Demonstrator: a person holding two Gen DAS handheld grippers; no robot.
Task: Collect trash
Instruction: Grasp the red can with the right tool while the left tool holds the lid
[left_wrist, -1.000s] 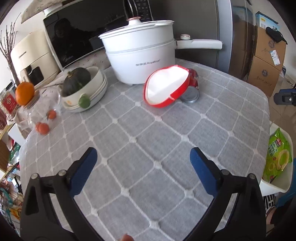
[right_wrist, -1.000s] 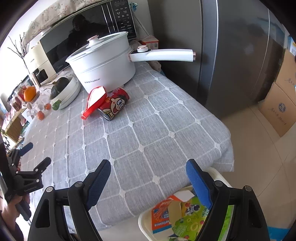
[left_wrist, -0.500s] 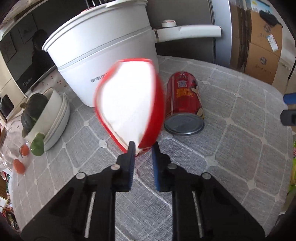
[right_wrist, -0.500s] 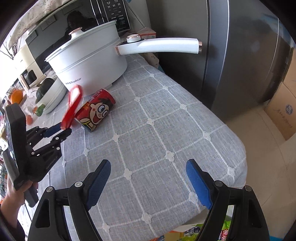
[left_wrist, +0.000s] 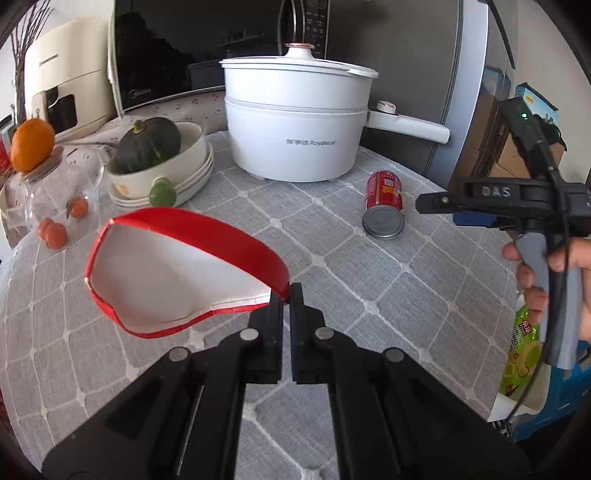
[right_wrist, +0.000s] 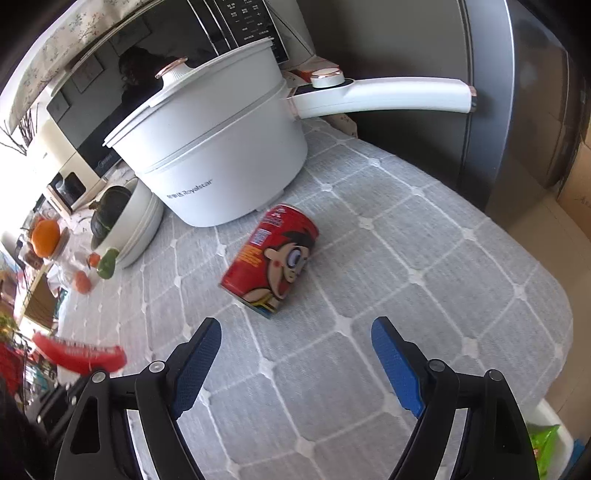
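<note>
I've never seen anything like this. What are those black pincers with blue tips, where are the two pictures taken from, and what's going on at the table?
There is no robot here: a person holds a pincer tool in each hand, and a camera on each tool looks out along its two fingers. So each picture is one tool's own view.

In the left tool's view, the left gripper is pinched shut on the rim of a red and white paper box, lifted off the grey checked tablecloth. At the right of that picture you see the other hand holding its tool.

In the right tool's view, the right gripper is wide open and empty, pointed at a red can lying on its side beside a big white pot. Bowls with a dark squash and some fruit stand further back.
</note>
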